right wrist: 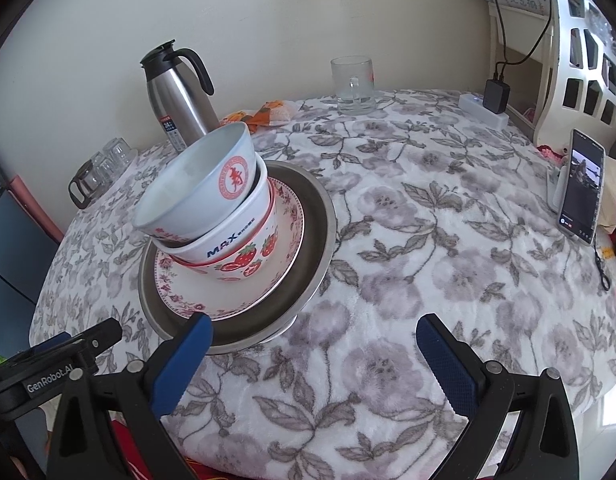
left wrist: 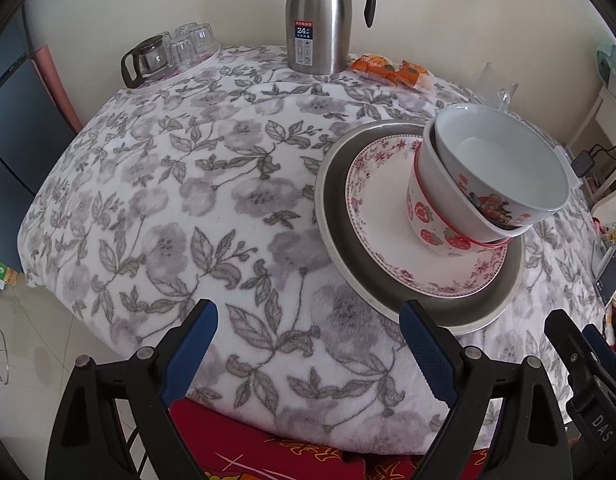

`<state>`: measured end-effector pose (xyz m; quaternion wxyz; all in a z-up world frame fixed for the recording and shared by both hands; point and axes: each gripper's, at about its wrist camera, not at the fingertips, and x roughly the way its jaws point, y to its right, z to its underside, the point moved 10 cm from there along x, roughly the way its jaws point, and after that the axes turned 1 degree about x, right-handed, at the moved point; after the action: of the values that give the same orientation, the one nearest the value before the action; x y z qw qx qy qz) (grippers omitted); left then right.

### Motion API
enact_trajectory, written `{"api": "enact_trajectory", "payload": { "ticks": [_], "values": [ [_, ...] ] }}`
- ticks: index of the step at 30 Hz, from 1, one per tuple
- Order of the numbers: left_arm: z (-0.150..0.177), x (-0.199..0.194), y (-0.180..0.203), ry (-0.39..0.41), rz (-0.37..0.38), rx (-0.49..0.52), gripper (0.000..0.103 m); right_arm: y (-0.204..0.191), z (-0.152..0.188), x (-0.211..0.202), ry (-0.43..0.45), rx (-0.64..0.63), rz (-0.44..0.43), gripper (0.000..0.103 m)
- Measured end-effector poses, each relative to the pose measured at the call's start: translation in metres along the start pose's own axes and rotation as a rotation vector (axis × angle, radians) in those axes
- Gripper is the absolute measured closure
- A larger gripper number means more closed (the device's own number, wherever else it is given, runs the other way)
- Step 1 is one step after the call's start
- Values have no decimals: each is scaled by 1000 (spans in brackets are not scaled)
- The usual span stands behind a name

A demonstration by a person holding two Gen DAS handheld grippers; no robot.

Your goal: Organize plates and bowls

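Note:
A stack stands on the floral tablecloth: a grey metal plate (left wrist: pixel 336 248) (right wrist: pixel 316 216) at the bottom, a white plate with a pink floral rim (left wrist: pixel 372 216) (right wrist: pixel 283 248) on it, then three nested bowls. The lowest is a strawberry bowl (left wrist: pixel 432 228) (right wrist: pixel 247 264), then a white bowl marked MAX (right wrist: pixel 231 240), then a tilted white bowl with a red emblem (left wrist: pixel 504 160) (right wrist: pixel 203 184) on top. My left gripper (left wrist: pixel 308 320) is open and empty, just left of the stack near the table's front edge. My right gripper (right wrist: pixel 314 334) is open and empty, just right of the stack.
A steel thermos jug (left wrist: pixel 318 28) (right wrist: pixel 175 100) stands at the back, with orange snack packets (left wrist: pixel 392 70) beside it. A tray of glass cups (left wrist: pixel 175 54) is at the back left. A glass mug (right wrist: pixel 354 84), a power strip (right wrist: pixel 484 110) and a propped phone (right wrist: pixel 582 186) are on the right.

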<state>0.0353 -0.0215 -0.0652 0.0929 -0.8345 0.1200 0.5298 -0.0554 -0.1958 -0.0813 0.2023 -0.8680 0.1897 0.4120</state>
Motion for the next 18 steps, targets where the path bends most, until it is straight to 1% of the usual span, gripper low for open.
{"api": "enact_trajectory", "payload": {
  "ticks": [1,6,18],
  "values": [
    [0,0,1,0,-3,3,10,0,0,1,-2,0,0,0],
    [1,2,9,-11,30,13,10,0,1,3,-7,0,6,0],
    [3,5,9,-29,20,15,11,-1,2,5,-10,-11,7,0]
  ]
}}
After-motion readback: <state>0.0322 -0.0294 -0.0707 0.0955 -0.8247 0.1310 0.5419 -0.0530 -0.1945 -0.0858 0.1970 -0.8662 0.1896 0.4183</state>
